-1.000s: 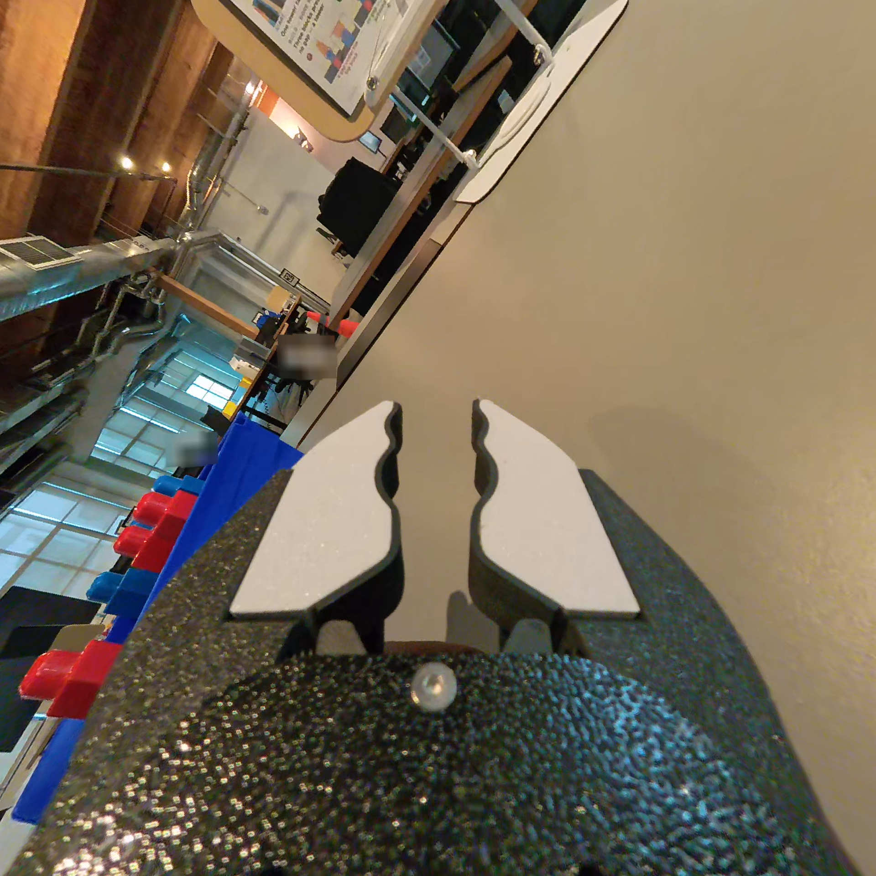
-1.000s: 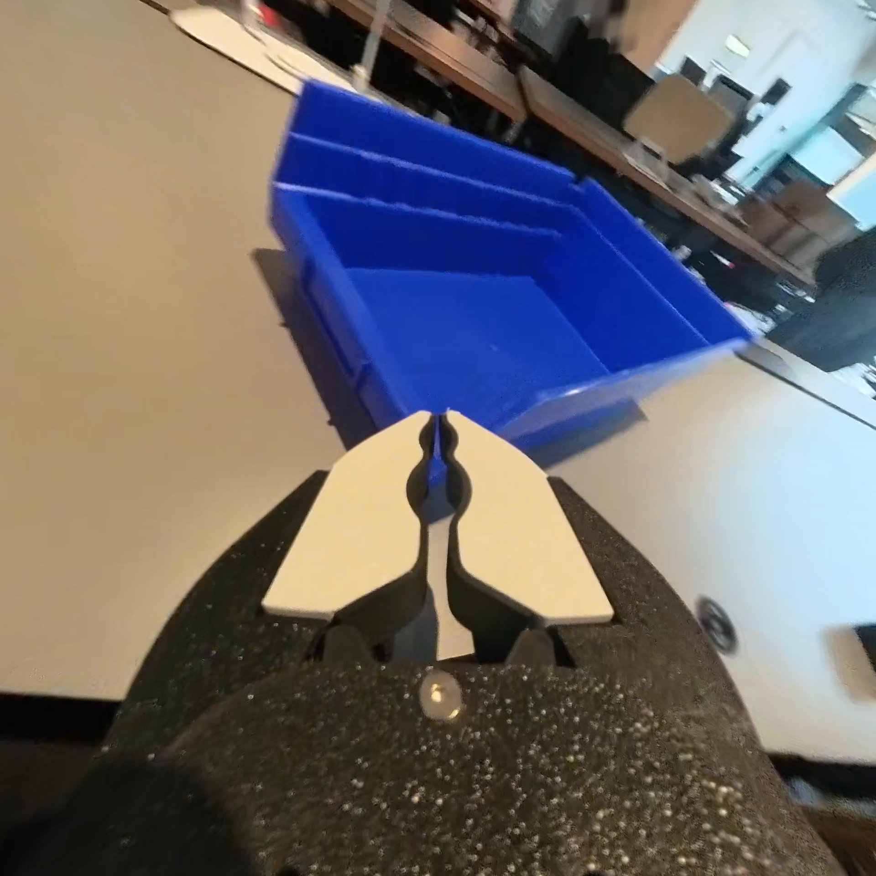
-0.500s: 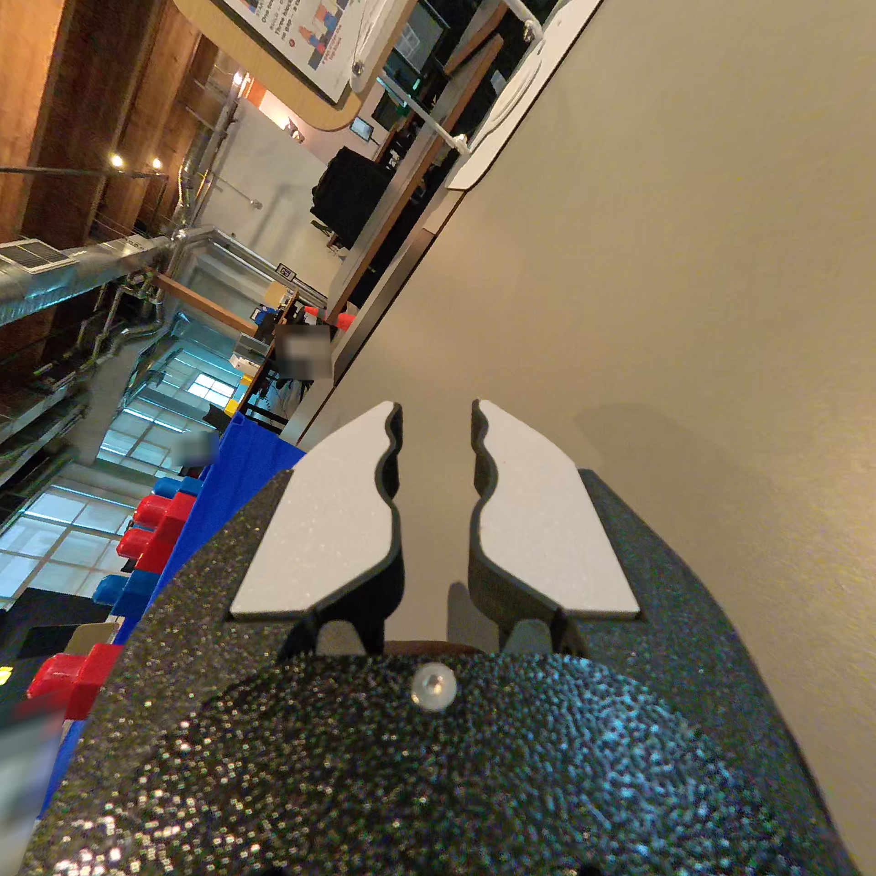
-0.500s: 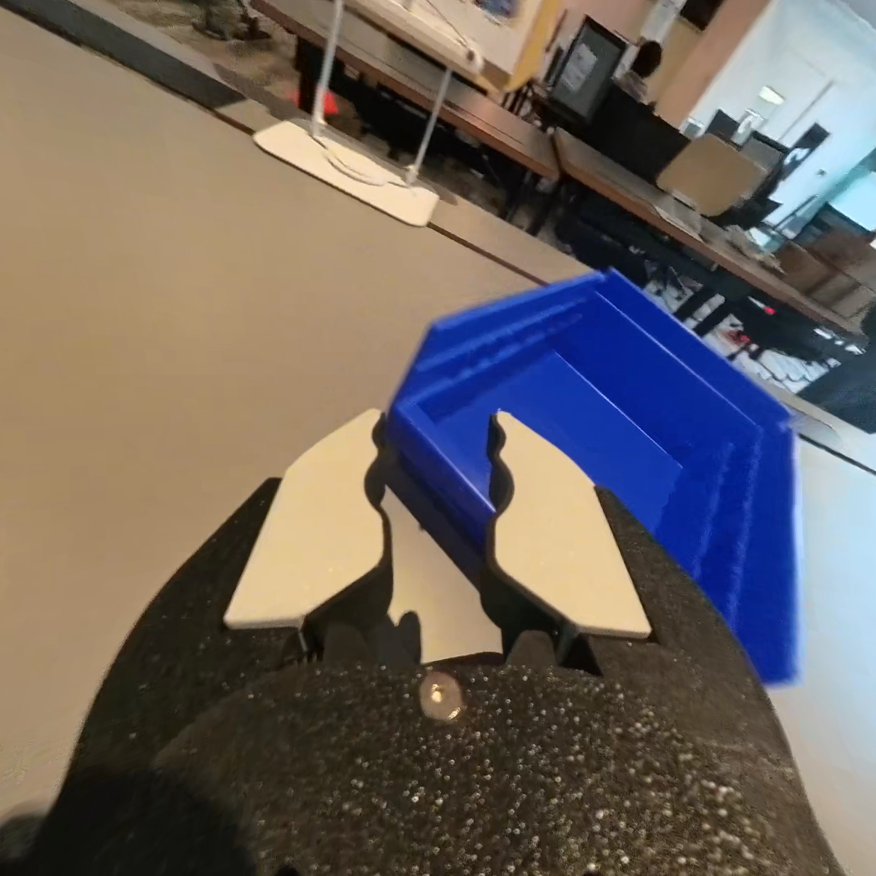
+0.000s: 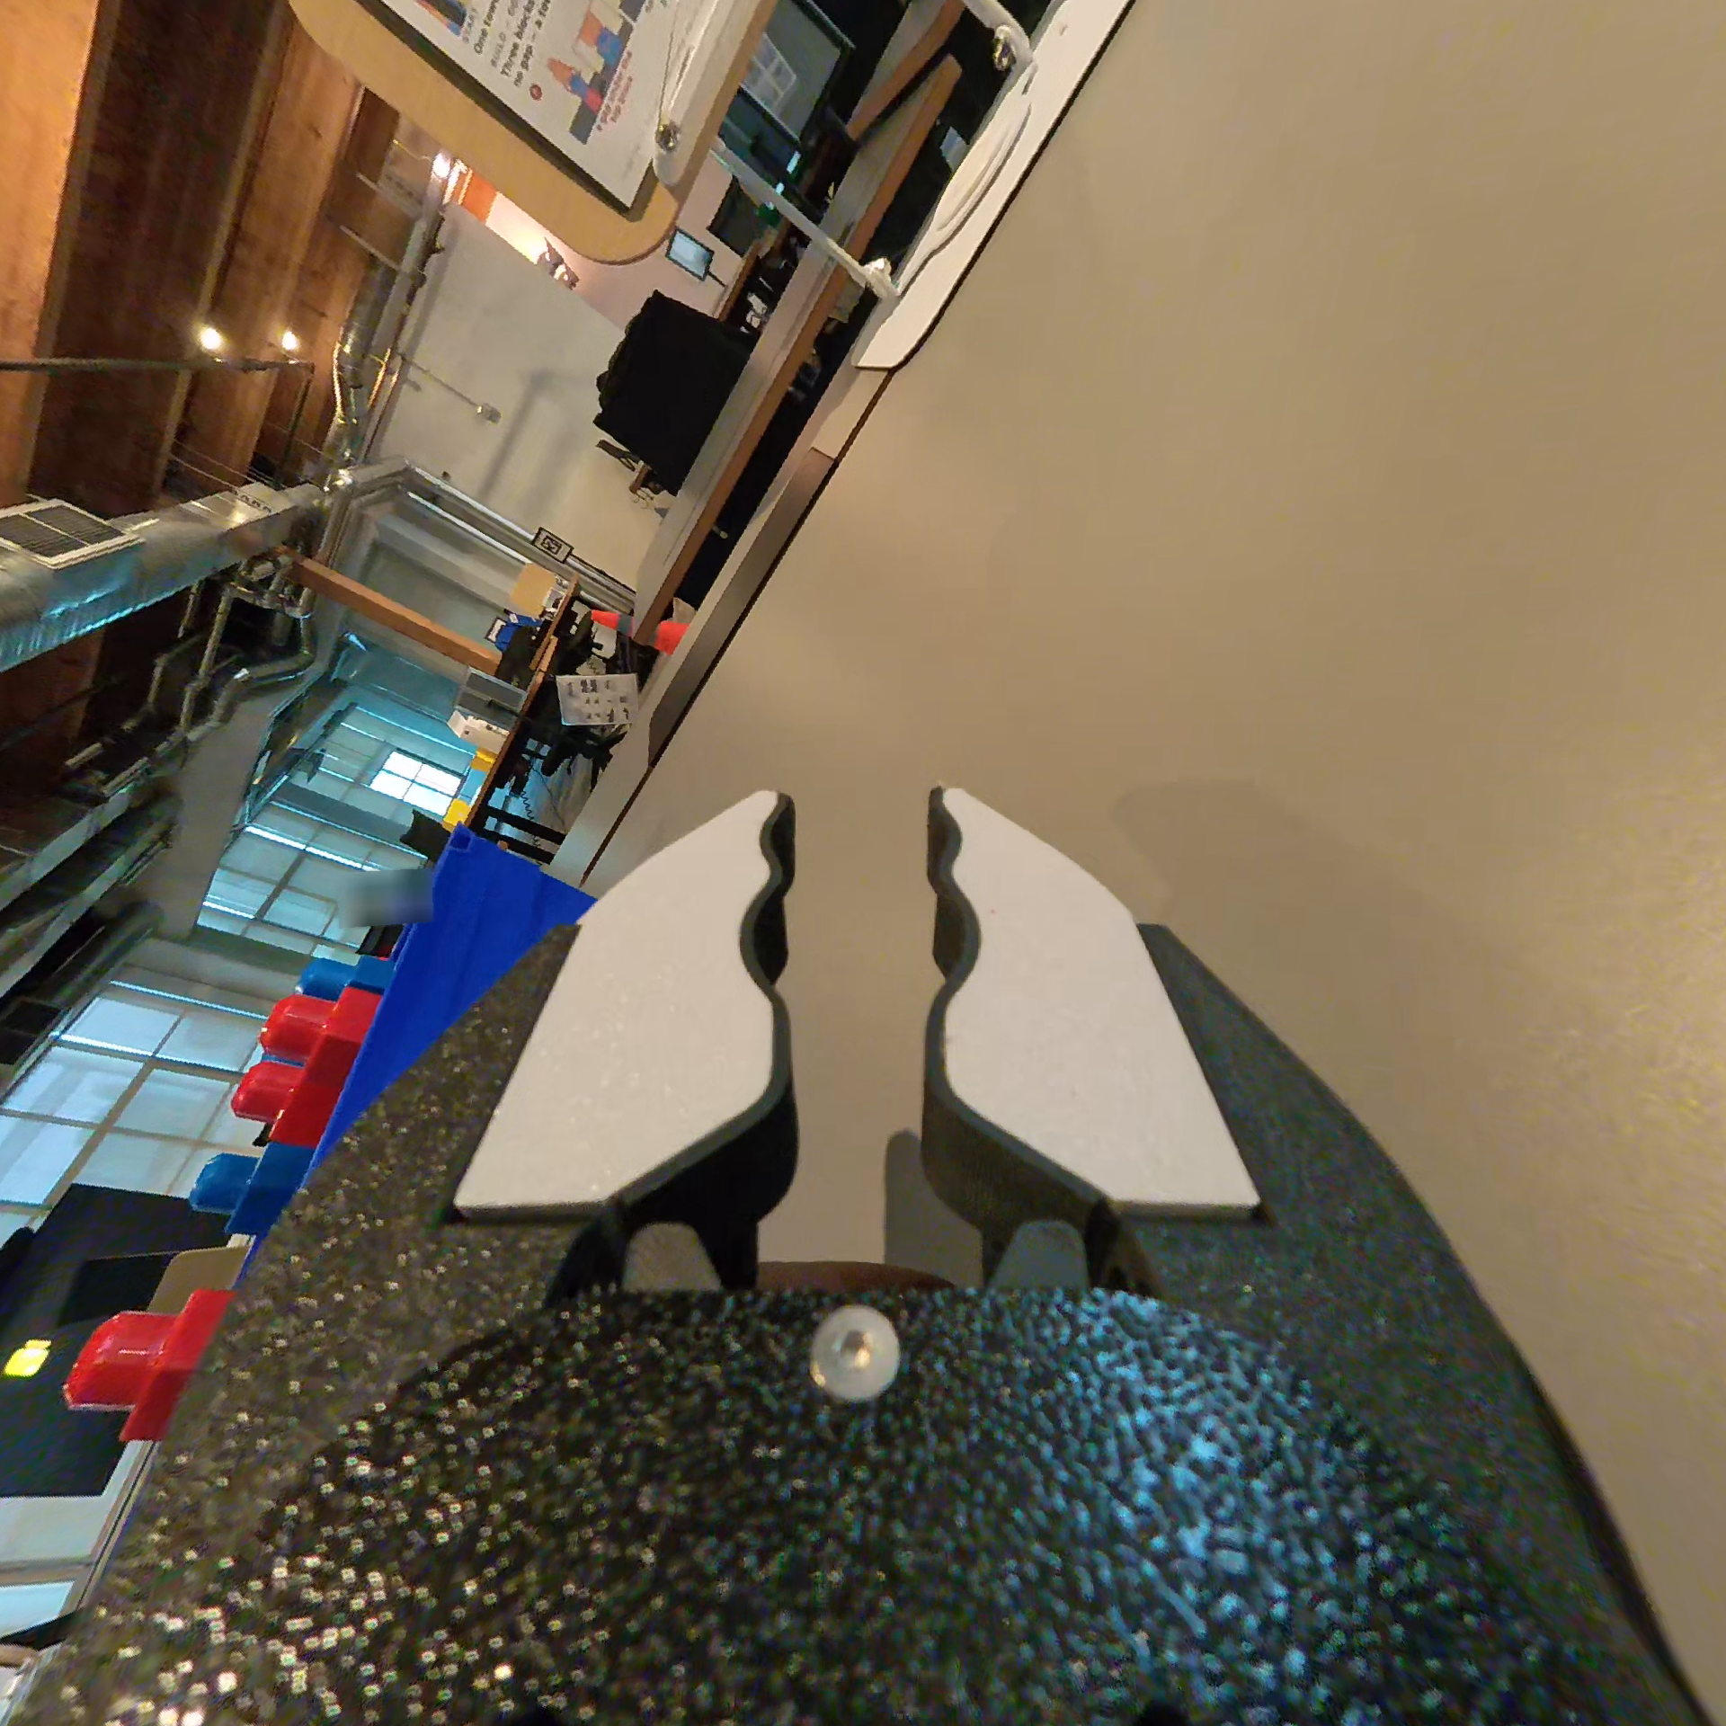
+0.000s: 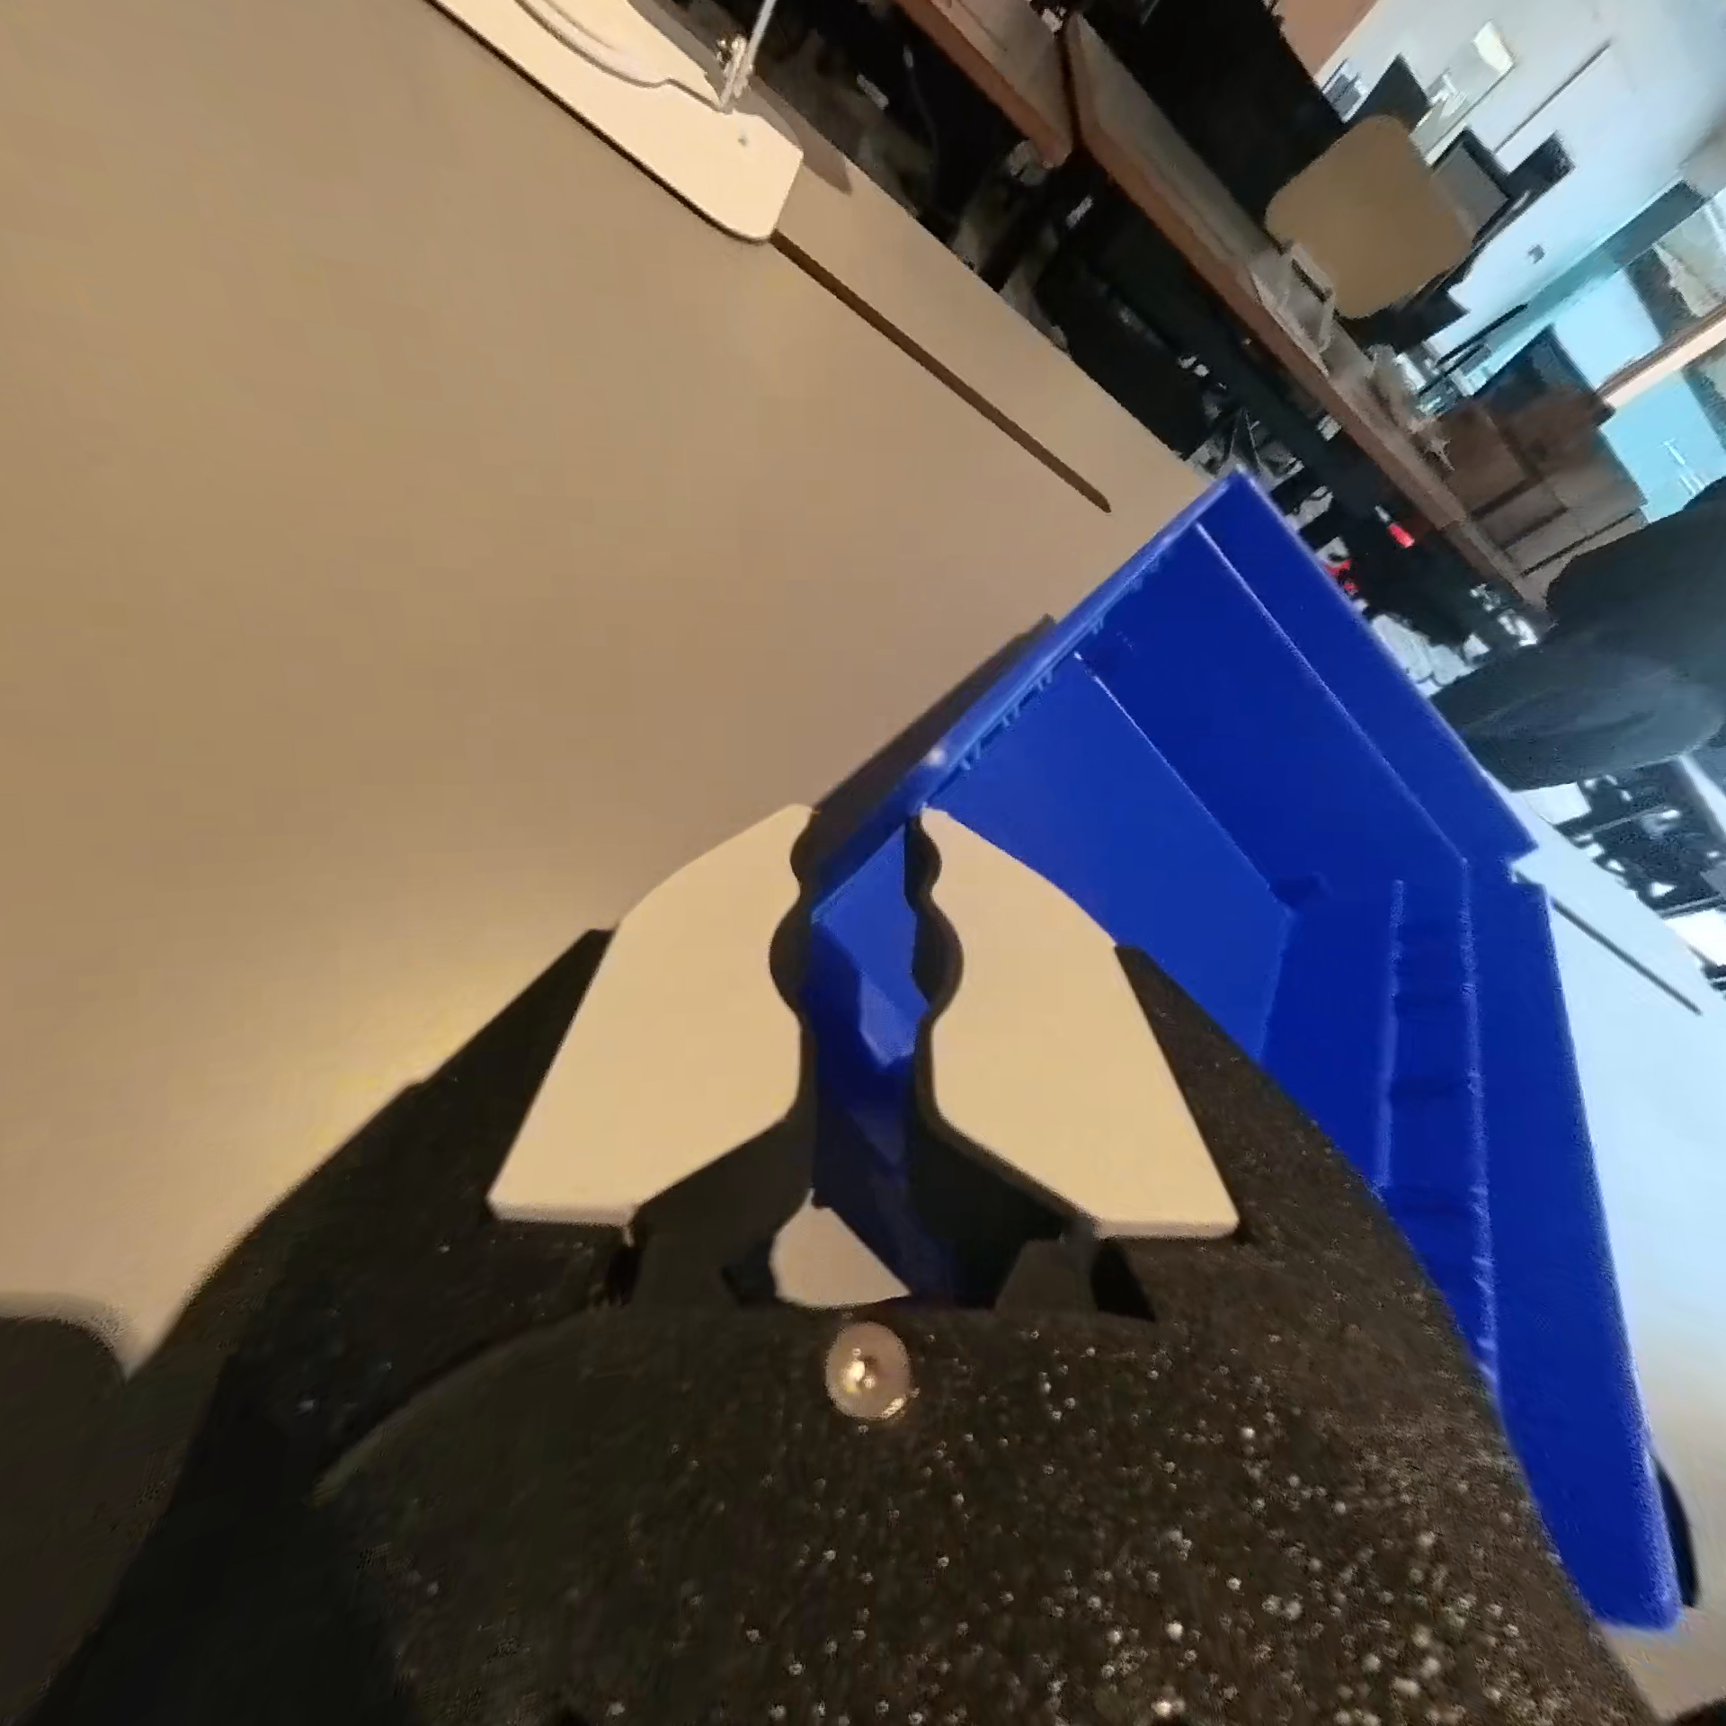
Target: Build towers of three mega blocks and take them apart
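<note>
Two wrist cameras, both rolled hard and low over the desk (image 5: 1308,560)

The left wrist view looked forward along the left hand-held gripper (image 5: 859,822) across bare desk toward its far edge, tilted so the desk filled the right side. The right wrist view sat very near the blue bin (image 6: 1167,841), looking along the right hand-held gripper (image 6: 864,827) into it. Both views shared the desk, the bin (image 5: 486,925) and the white stand base (image 6: 654,103) at the far edge.

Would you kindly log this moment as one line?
left gripper: open, empty | right gripper: shut on blue bin wall, bin tilted | blocks: beside left gripper
</note>
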Available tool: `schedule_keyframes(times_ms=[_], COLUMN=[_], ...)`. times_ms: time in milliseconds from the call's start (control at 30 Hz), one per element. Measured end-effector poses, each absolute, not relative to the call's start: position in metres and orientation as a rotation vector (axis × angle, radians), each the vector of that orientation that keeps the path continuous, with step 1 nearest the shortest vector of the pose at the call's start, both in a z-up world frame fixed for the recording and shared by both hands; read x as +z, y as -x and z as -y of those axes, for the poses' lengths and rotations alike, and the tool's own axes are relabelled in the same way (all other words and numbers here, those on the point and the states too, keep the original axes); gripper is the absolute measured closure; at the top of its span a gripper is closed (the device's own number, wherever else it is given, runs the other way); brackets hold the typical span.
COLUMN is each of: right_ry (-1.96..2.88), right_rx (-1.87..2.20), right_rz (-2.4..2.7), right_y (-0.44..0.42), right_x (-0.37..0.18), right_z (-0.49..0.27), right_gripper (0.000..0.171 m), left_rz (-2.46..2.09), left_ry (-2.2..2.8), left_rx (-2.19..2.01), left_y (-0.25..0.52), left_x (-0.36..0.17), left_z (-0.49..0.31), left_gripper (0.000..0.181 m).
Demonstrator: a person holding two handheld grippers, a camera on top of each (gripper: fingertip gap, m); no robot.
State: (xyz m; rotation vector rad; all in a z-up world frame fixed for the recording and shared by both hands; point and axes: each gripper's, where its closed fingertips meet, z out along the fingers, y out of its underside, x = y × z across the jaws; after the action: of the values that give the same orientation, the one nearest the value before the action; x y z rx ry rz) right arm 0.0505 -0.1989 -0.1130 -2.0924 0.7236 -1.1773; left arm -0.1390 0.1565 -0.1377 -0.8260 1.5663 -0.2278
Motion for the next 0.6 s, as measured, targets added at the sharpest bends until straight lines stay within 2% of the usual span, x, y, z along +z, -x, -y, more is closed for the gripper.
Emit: schedule_keyframes(times_ms=[600], right_ry=[2.106], right_rx=[-0.953], right_rz=[-0.337], right_y=[-0.035], right_x=[-0.113], right_z=[0.3], right_gripper=[0.157], left_rz=[-1.606], left_ry=[0.811], left_rx=[-0.177], left_y=[0.137], left_x=[-0.145], left_z=[-0.155], left_gripper=[0.155])
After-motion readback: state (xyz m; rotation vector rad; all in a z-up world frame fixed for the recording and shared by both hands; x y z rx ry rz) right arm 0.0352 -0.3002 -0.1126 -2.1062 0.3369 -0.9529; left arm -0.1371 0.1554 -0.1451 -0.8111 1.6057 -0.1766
